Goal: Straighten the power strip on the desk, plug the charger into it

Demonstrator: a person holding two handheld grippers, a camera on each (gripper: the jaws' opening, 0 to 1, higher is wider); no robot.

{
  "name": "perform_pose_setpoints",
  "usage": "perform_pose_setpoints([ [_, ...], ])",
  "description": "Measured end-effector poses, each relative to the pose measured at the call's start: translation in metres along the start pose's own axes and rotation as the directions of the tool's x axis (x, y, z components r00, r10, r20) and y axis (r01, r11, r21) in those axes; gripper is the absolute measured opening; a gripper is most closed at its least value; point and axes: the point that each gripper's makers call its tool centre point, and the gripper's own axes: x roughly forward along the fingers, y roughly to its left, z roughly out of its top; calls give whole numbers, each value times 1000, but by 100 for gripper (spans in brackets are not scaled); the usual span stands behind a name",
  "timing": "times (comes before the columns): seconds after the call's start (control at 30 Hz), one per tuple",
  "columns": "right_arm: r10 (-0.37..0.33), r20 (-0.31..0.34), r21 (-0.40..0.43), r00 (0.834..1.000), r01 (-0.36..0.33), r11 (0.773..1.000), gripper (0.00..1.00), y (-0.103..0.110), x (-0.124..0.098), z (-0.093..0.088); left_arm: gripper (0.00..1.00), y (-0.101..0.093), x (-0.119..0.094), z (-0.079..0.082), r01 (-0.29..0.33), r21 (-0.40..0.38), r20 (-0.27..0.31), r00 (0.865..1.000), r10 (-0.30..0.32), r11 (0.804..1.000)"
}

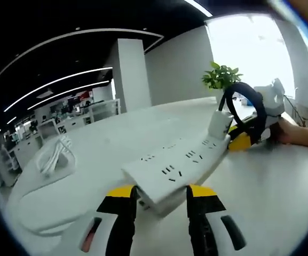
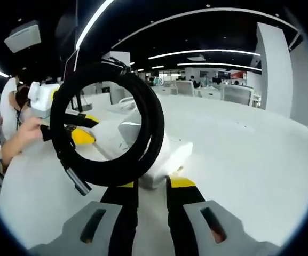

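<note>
A white power strip (image 1: 170,165) lies slantwise on the white desk (image 1: 271,181), sockets up. My left gripper (image 1: 162,194) has its jaws on either side of the strip's near end, shut on it. At the far end a white charger (image 1: 218,125) stands upright on the strip; I cannot tell whether its pins are in a socket. My right gripper (image 2: 152,184) is shut on this charger (image 2: 162,160). The charger's black cable (image 2: 105,128) is coiled in a ring above it. The right gripper (image 1: 239,140) faces the left one, and the left gripper (image 2: 81,128) appears at the left.
A bundle of white cord (image 1: 55,154) lies on the desk to the left. A potted plant (image 1: 221,77) stands at the far edge by a bright window. A person's hand (image 1: 292,133) holds the right gripper; another hand (image 2: 28,130) holds the left one.
</note>
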Motion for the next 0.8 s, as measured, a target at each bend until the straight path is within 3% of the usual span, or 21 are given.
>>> perform_pose_setpoints([
  [0.37, -18, -3, -30, 1000, 17, 999, 16, 0, -8, 1, 35, 1, -4, 7, 6, -52, 22, 1000, -5, 999],
  [0.53, -68, 3, -60, 998, 68, 996, 18, -8, -17, 2, 36, -3, -5, 6, 7, -39, 21, 1000, -7, 999],
  [0.67, -87, 19, -17, 996, 88, 996, 18, -15, -25, 1, 36, -4, -6, 6, 2, -20, 15, 1000, -2, 1000],
  [0.8, -127, 91, 42, 988, 124, 991, 18, -28, -40, 12, 36, -5, -7, 7, 3, -29, 20, 1000, -2, 1000],
])
